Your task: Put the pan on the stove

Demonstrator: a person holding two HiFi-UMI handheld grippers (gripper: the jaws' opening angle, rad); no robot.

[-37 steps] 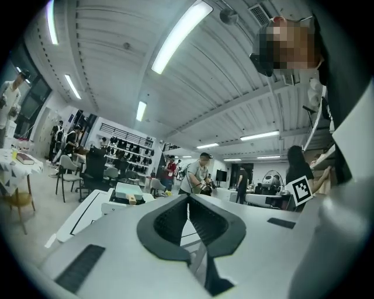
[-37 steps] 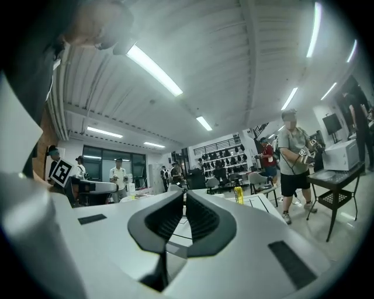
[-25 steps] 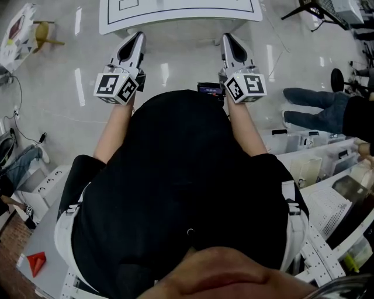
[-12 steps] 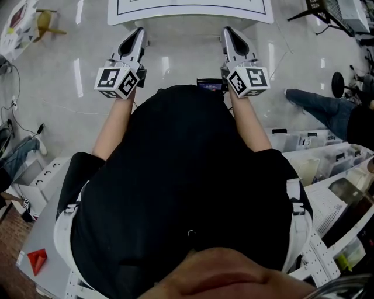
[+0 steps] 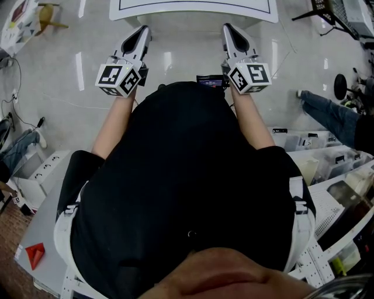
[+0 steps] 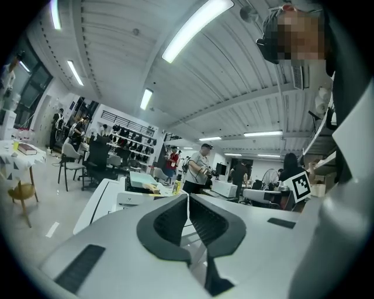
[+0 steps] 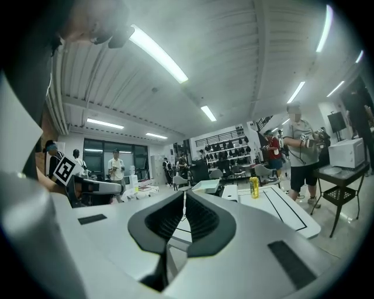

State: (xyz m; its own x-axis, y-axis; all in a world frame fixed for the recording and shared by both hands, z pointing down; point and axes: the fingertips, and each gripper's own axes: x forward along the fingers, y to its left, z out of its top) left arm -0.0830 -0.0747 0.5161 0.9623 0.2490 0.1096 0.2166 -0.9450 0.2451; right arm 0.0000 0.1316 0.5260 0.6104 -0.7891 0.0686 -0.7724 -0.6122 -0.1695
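Both grippers are smooth grey plastic with dark ribbed pads, and each carries a white cube [image 5: 120, 80] printed with black square markers. The left gripper [image 5: 142, 32] is clenched on nothing. The left gripper view shows that gripper [image 6: 188, 198] with its pads meeting along a thin seam. The right gripper [image 5: 228, 29] is likewise clamped tight and empty, its pads [image 7: 201, 219] pressed together.

Both point level toward a white, flat-topped counter [image 5: 193, 13] ruled with thin black lines. It stands near their tips, on a glossy pale floor [image 5: 70, 76].

On the counter, beyond the jaws, stand a slim yellow can [image 7: 254, 187] and a low white box [image 7: 205, 185]. The left gripper view shows the can [image 6: 175, 187] beside a boxy white unit [image 6: 135, 197]. These are too small to tell which, if any, is the pan. All are well apart from both grippers.

At the right, clear plastic bins [image 5: 318, 159] hold pale contents I cannot identify.
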